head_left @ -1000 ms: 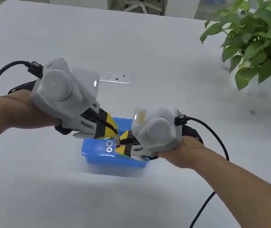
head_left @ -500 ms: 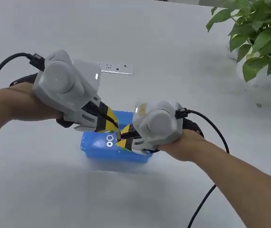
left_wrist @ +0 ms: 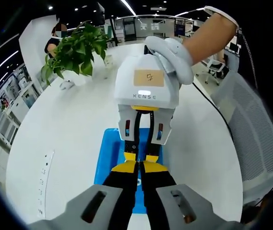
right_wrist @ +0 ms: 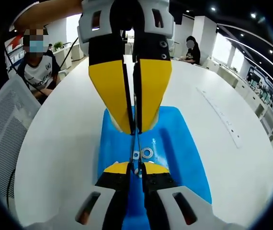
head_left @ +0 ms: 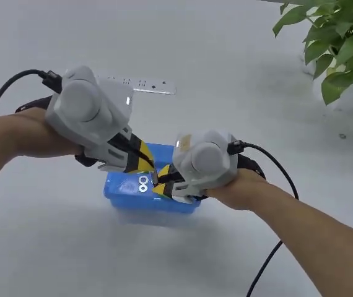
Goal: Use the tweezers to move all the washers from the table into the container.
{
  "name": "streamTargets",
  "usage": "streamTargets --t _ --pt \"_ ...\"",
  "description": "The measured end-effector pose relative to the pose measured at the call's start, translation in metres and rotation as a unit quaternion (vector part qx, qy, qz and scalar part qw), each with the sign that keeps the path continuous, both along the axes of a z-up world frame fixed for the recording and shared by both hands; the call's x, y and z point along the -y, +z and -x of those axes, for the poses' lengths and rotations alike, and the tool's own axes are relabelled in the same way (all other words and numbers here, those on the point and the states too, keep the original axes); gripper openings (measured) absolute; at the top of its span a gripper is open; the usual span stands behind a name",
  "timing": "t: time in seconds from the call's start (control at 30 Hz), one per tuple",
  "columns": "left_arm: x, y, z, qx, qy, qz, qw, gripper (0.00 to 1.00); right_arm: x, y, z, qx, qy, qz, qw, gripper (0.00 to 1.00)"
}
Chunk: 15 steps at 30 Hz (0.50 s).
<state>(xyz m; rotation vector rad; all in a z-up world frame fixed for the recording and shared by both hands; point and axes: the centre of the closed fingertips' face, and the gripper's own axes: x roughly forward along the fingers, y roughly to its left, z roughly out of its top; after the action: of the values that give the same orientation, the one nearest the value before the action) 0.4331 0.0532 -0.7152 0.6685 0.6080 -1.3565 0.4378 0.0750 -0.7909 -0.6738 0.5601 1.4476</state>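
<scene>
**A:** Where are the washers?

**B:** Two washers lie side by side on the floor of the blue container, just beside the thin end of the tweezers.

**A:** And who has the tweezers?

**B:** Both. In the right gripper view the left tongs come in from the top. Their yellow pads are clenched on the tweezers. The thin legs run down from there into the right tongs, which are pressed together on the lower end.

**A:** How do the two sit to each other?

**B:** Tip to tip, facing one another, right over the container. The head view shows a hand behind each.

**A:** What is around them?

**B:** The container stands on a white tabletop. A white power strip lies on it beyond the container, well apart. A green plant stands at the far right corner.
</scene>
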Motion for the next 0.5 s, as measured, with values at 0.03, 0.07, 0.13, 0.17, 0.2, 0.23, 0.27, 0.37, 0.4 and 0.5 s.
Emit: streamTargets --t 0.03,0.07,0.13,0.17,0.2,0.23,0.27,0.37,0.4,0.5 --pt "0.0000 0.0002 -0.0007 0.000 0.001 0.000 1.0000 0.06 0.0002 0.0001 -0.0005 -0.001 -0.001 -0.001 1.0000 0.11" --pt "0.0001 0.0003 -0.0010 0.000 0.001 0.001 1.0000 0.06 0.0003 0.0001 -0.0008 -0.003 -0.002 -0.002 1.0000 0.11" --pt "0.0005 0.0005 -0.0013 0.000 0.000 0.001 1.0000 0.06 0.0004 0.0000 -0.0010 -0.003 -0.003 -0.003 1.0000 0.11" --pt "0.0006 0.0006 -0.0014 0.001 0.000 0.000 1.0000 0.06 0.0005 0.0003 -0.0010 -0.003 -0.003 -0.003 1.0000 0.11" --pt "0.0009 0.0006 -0.0011 0.002 -0.001 -0.001 1.0000 0.06 0.0006 0.0005 -0.0006 -0.002 -0.003 -0.002 1.0000 0.11" --pt "0.0010 0.0009 -0.0010 0.002 -0.002 -0.001 1.0000 0.06 0.0005 0.0007 -0.0001 -0.002 -0.003 -0.002 1.0000 0.11" --pt "0.0012 0.0012 -0.0006 0.002 -0.002 -0.001 1.0000 0.06 0.0005 0.0010 0.0002 -0.003 -0.003 -0.002 1.0000 0.12" --pt "0.0015 0.0040 0.0006 0.005 -0.003 -0.001 1.0000 0.06 0.0007 0.0034 0.0004 -0.001 -0.004 -0.005 1.0000 0.12" --pt "0.0016 0.0050 0.0009 0.005 -0.003 -0.001 1.0000 0.06 0.0007 0.0048 0.0005 0.000 -0.004 -0.006 1.0000 0.12" --pt "0.0019 0.0090 0.0024 0.006 -0.004 -0.001 1.0000 0.06 0.0006 0.0089 0.0006 0.002 -0.005 -0.008 0.9999 0.12"
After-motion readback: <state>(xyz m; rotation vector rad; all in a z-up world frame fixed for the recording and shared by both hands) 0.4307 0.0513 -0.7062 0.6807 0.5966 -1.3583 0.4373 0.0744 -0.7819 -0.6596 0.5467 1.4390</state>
